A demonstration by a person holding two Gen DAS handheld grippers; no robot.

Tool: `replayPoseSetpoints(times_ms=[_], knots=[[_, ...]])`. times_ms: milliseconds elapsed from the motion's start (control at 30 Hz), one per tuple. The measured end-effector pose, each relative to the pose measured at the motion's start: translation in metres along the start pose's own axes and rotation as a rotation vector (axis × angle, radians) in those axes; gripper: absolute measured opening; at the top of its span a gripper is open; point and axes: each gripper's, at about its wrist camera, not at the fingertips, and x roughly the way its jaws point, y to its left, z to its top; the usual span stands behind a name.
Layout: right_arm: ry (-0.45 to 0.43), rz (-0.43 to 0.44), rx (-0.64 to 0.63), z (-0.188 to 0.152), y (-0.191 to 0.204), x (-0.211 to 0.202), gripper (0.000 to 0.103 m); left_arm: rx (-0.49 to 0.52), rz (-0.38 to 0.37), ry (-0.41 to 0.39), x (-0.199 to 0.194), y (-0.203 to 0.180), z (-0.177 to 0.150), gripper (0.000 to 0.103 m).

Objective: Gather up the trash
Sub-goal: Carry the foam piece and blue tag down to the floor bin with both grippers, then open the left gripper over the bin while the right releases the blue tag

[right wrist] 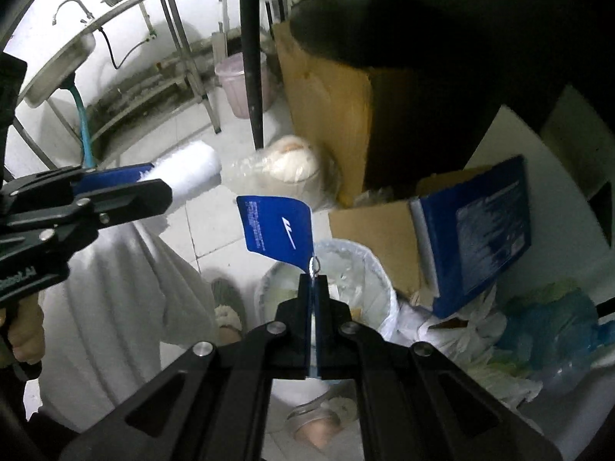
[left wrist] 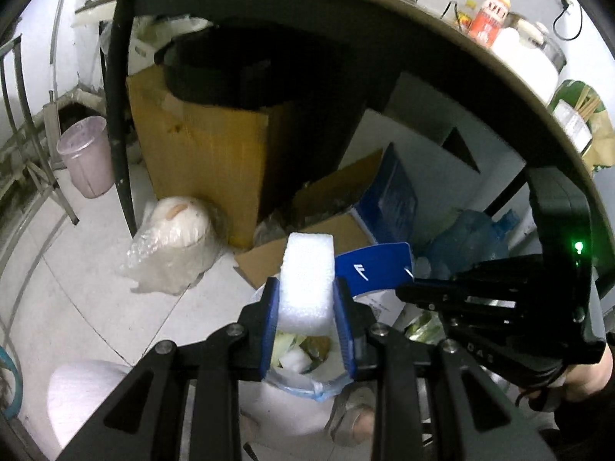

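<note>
Two hand-held grippers over bin [right wrist: 384,284]: left hand-held gripper [left wrist: 307,303] pinches foam block [left wrist: 307,276], right hand-held gripper [right wrist: 313,280] pinches blue tag [right wrist: 278,230], poised for dropping.

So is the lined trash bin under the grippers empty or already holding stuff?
Already holding stuff, not full. The right wrist view shows pale scraps inside the bin; the left wrist view shows yellowish and white bits below the foam block.
</note>
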Motion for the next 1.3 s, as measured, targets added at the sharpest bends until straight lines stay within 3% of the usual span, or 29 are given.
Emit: replayPoseSetpoints(times_ms=[267, 400, 1200, 1267, 1300], knots=[[0.071, 0.024, 0.064, -0.013, -0.021, 0.041, 0.002, 0.003, 0.001, 0.093, 0.036, -0.001, -0.01, 0.027], [0.088, 0.046, 0.09, -0.016, -0.032, 0.052, 0.017, 0.005, 0.001, 0.13, 0.05, -0.002, -0.014, 0.027], [0.095, 0.043, 0.252, -0.049, -0.096, 0.05, 0.018, 0.062, -0.035, 0.304, 0.12, -0.044, -0.017, 0.028], [0.096, 0.041, 0.252, -0.05, -0.098, 0.049, 0.018, 0.061, -0.034, 0.313, 0.123, -0.046, -0.018, 0.031], [0.097, 0.042, 0.254, -0.051, -0.099, 0.048, 0.018, 0.061, -0.034, 0.321, 0.124, -0.046, -0.018, 0.039]])
